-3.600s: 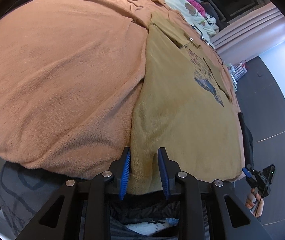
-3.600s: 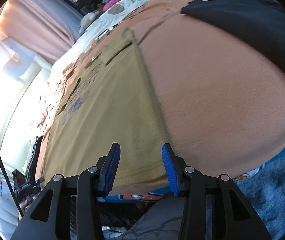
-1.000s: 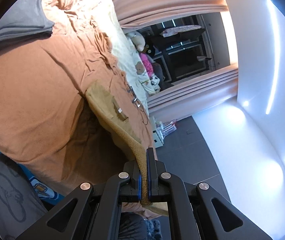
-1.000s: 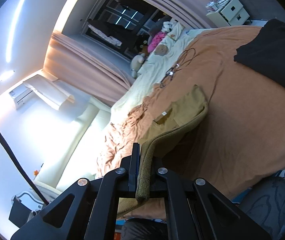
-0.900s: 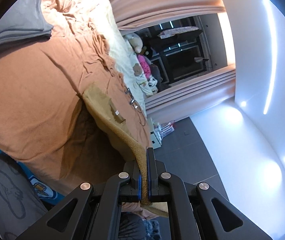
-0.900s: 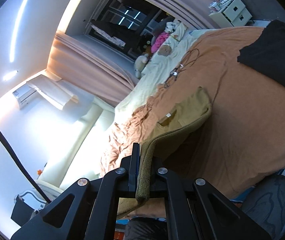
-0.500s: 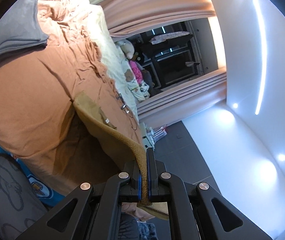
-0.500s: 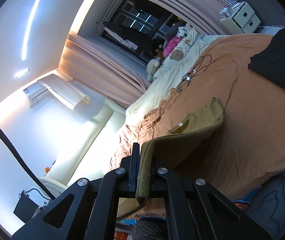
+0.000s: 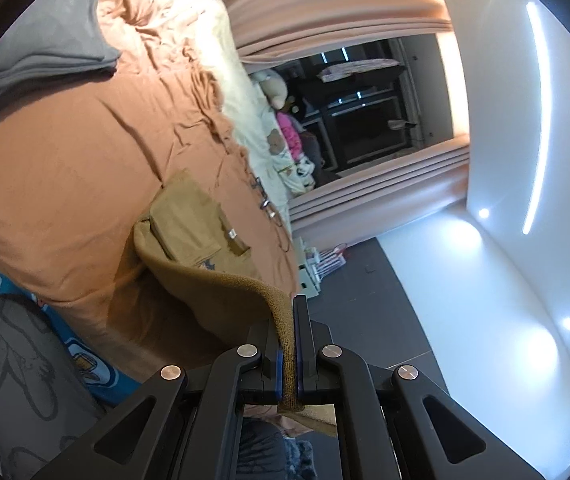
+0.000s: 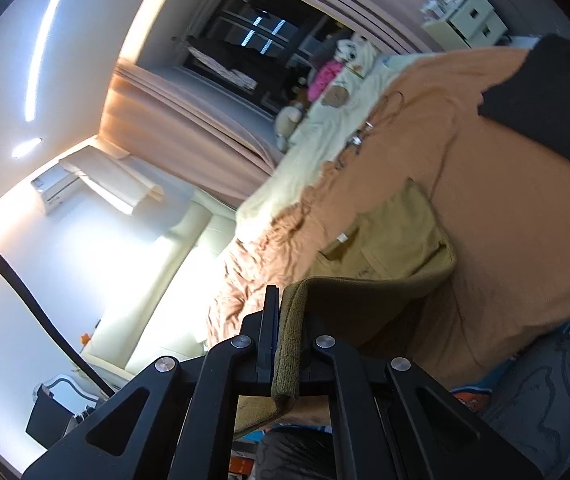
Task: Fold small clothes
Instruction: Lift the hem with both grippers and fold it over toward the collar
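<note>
Both tools clenched on the hem of a mustard-brown knit T-shirt, lifted above the bed.

Left tool (image 9: 288, 360) and right tool (image 10: 287, 354) each pinching a near corner of the mustard-brown knit T-shirt (image 9: 201, 236); far part with collar and white label lying flat on the rust-orange fleece blanket (image 9: 65, 168), near part arched up off it. Folded grey cloth (image 9: 45, 52) at far left, black garment (image 10: 545, 100) at far right, both well apart from the shirt.
</note>
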Demonstrator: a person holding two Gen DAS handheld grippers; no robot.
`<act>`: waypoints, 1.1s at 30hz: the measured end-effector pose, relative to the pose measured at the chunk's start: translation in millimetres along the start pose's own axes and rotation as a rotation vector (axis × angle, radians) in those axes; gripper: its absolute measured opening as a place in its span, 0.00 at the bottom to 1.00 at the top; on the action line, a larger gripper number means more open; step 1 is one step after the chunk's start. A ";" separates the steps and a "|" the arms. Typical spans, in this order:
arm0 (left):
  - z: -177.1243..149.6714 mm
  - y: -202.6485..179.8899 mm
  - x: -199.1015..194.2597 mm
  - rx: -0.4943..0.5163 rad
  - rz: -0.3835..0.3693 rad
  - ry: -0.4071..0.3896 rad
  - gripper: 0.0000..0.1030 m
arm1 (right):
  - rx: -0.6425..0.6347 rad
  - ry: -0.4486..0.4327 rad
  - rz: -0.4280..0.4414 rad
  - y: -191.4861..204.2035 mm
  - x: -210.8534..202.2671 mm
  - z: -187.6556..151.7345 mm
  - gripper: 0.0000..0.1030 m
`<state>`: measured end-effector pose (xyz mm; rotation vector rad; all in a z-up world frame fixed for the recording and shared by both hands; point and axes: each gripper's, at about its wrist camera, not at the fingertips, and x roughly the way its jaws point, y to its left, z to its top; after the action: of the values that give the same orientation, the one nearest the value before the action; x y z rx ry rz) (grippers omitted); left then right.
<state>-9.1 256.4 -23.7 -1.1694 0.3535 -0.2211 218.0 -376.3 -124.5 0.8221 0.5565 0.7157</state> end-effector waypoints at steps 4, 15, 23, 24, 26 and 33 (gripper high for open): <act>11.4 -2.6 17.4 0.011 0.021 0.014 0.03 | -0.009 0.002 -0.016 -3.0 25.1 21.4 0.00; 67.2 -22.2 85.0 0.072 0.123 0.012 0.03 | 0.020 0.000 -0.064 -6.1 86.7 68.5 0.01; 96.6 0.4 148.3 0.056 0.227 0.051 0.03 | 0.068 0.029 -0.148 -16.0 134.1 80.7 0.01; 98.5 3.4 153.4 0.054 0.240 0.054 0.03 | 0.079 0.036 -0.160 -18.2 140.3 81.8 0.01; 104.8 17.4 170.3 0.037 0.276 0.070 0.03 | 0.082 0.052 -0.173 -19.8 149.7 83.3 0.01; 119.6 52.9 215.2 -0.009 0.356 0.117 0.03 | 0.140 0.089 -0.257 -30.6 187.5 95.5 0.01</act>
<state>234.7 303.6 -65.0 -1.0848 0.6581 0.0240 413.9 -293.6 -126.7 0.8324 0.7843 0.4824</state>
